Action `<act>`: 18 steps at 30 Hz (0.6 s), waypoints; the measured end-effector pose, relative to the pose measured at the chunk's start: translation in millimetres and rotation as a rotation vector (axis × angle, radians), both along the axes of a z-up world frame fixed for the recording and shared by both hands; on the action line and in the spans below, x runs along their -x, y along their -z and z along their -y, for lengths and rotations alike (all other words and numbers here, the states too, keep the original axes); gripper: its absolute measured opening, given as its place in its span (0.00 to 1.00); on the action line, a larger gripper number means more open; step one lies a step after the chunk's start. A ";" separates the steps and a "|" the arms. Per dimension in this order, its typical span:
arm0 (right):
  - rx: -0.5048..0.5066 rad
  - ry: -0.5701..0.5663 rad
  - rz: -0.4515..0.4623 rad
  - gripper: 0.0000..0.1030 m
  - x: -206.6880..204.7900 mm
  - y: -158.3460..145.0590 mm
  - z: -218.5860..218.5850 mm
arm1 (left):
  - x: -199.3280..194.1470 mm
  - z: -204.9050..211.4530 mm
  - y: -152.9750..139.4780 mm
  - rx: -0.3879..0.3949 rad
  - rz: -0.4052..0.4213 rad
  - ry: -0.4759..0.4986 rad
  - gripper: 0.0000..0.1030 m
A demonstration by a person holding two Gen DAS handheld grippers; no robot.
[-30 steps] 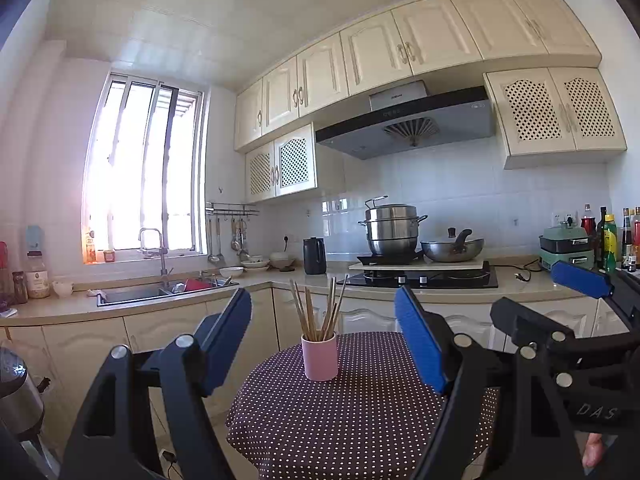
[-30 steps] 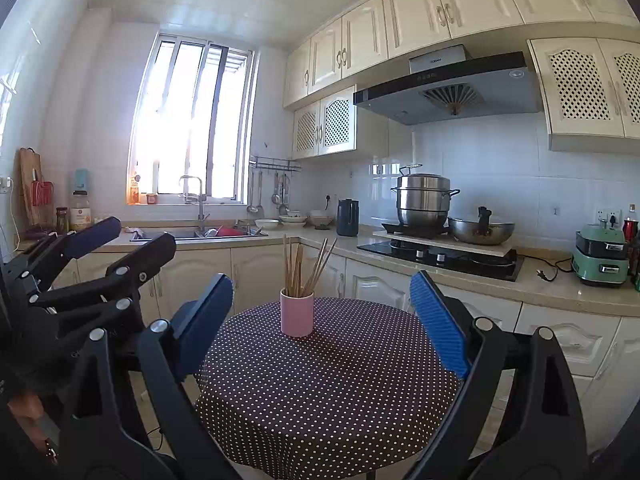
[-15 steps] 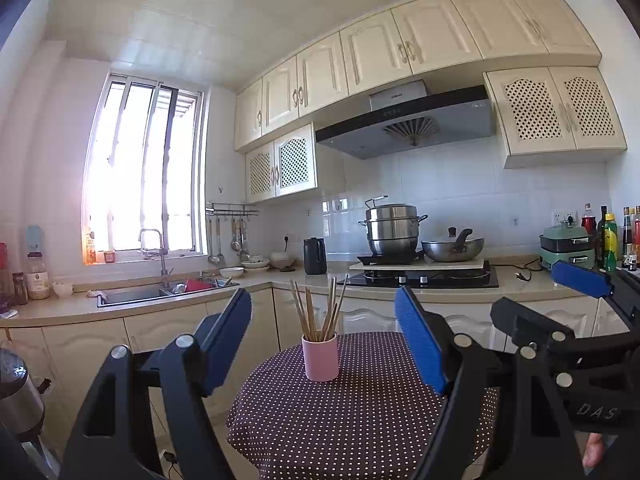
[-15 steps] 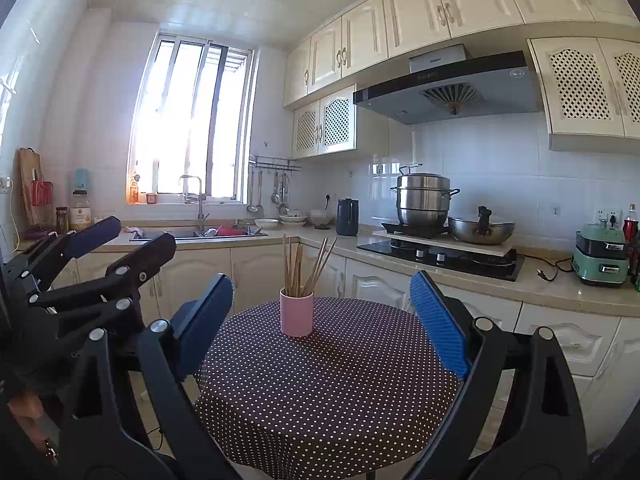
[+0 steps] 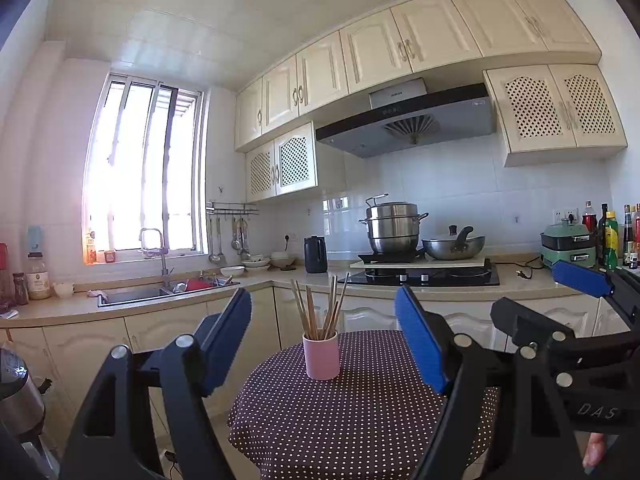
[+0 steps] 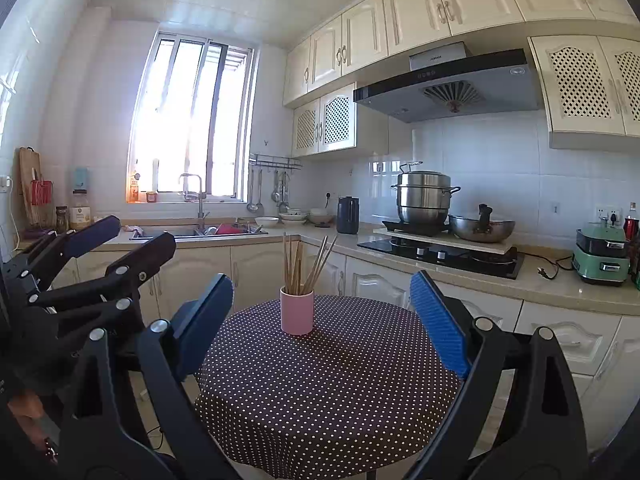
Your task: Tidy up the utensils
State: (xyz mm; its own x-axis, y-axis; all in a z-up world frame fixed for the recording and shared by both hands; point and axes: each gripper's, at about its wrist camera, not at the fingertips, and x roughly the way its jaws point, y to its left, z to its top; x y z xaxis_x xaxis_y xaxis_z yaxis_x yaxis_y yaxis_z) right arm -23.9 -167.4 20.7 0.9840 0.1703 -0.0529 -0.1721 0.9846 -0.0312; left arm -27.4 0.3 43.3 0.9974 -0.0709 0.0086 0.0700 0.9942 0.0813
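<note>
- Kitchen daylight falls from the window on a round table [image 6: 328, 384] under a dark polka-dot cloth, and I hold both claws above its near side.
- My left gripper [image 5: 323, 340] has its blue pads spread wide with nothing between them; my right gripper [image 6: 322, 320] is parted just as wide and equally bare.
- Each claw shows at the edge of the other's view, so I judge they sit side by side, level, aimed at the same thing.
- Straight ahead of both, framed between the pads but well apart from them, stands the pink cup [image 5: 321, 355], upright on the cloth.
- Its wall looks smooth, matte and cylindrical; a squeeze across it should hold, though a tall narrow cup could tip if nudged.
- Chopsticks [image 5: 319, 305] stand in it, fanned against the rim: thin, straight, some wood-toned and some paler, perhaps metal. None lies loose on the cloth.
- With the sticks already gathered in the cup, this fits either a tidy finish or a bundle awaiting sorting; I cannot tell which.
- Beyond the table run cream cabinets and a stone-look counter [image 6: 532, 284].
</note>
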 end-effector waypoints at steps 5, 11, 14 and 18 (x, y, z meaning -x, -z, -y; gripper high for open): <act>0.000 -0.002 -0.004 0.86 -1.3 0.3 0.3 | -0.4 -0.8 1.0 -0.002 -0.002 0.000 0.71; 0.000 -0.002 -0.007 0.86 -5.5 -0.4 -0.5 | -3.3 -1.5 3.0 -0.008 -0.004 -0.004 0.71; 0.003 -0.008 -0.004 0.86 -10.6 -0.9 -0.4 | -8.8 -2.3 2.2 -0.010 0.003 -0.008 0.71; -0.001 -0.013 -0.006 0.86 -23.4 0.0 -1.7 | -21.8 -3.4 1.5 -0.011 -0.001 -0.009 0.71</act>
